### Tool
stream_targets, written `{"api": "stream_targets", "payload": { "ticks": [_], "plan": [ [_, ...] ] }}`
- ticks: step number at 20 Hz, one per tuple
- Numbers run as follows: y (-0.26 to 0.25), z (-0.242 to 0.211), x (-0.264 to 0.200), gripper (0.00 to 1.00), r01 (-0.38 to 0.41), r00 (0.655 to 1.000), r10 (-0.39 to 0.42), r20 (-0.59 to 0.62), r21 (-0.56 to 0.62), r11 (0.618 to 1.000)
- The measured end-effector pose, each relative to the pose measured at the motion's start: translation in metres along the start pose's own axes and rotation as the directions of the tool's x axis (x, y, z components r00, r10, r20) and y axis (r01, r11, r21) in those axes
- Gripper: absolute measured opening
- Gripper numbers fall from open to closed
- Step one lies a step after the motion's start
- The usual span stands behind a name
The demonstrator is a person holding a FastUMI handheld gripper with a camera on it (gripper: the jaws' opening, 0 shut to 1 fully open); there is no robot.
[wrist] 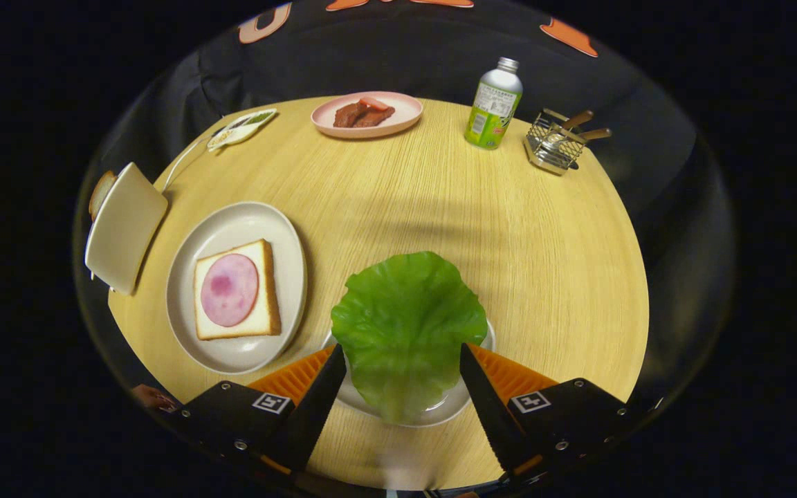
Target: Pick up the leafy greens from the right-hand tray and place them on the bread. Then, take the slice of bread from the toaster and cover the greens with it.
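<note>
While resting on its small tray [440,408], lettuce leaf [405,325] logged between spread, empty jaws of gripper [398,387], ready for pickup. Noted leftward: ham-topped bread [236,290] on plate [232,353], awaiting greens; toaster [125,225] beyond, its slice [99,194] mostly hidden. Farther across tabletop [440,207]: meat dish [367,114], bottle [494,104], wire caddy [554,142].
</note>
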State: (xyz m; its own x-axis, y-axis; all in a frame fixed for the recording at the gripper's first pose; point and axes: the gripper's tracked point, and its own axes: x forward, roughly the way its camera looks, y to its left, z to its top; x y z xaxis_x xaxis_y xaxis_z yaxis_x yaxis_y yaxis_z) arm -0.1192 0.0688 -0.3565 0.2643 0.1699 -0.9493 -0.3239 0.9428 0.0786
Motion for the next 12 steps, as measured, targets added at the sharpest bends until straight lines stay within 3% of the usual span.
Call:
{"api": "stream_targets", "payload": {
  "ticks": [5,7,8,11,12],
  "plan": [
    [-0.003,-0.004,0.022,1.0,-0.001,0.998,0.0,-0.063,-0.014,1.0],
    [0.005,-0.003,0.022,0.98,-0.048,0.995,0.05,-0.082,0.022,0.999],
    [0.004,0.001,0.023,0.91,-0.047,0.997,0.049,-0.064,0.034,0.998],
    [0.002,-0.001,0.023,0.84,-0.057,0.996,0.057,-0.068,0.009,0.998],
    [0.001,0.0,0.023,0.77,-0.056,0.996,0.057,-0.065,0.005,0.998]
  ]
}}
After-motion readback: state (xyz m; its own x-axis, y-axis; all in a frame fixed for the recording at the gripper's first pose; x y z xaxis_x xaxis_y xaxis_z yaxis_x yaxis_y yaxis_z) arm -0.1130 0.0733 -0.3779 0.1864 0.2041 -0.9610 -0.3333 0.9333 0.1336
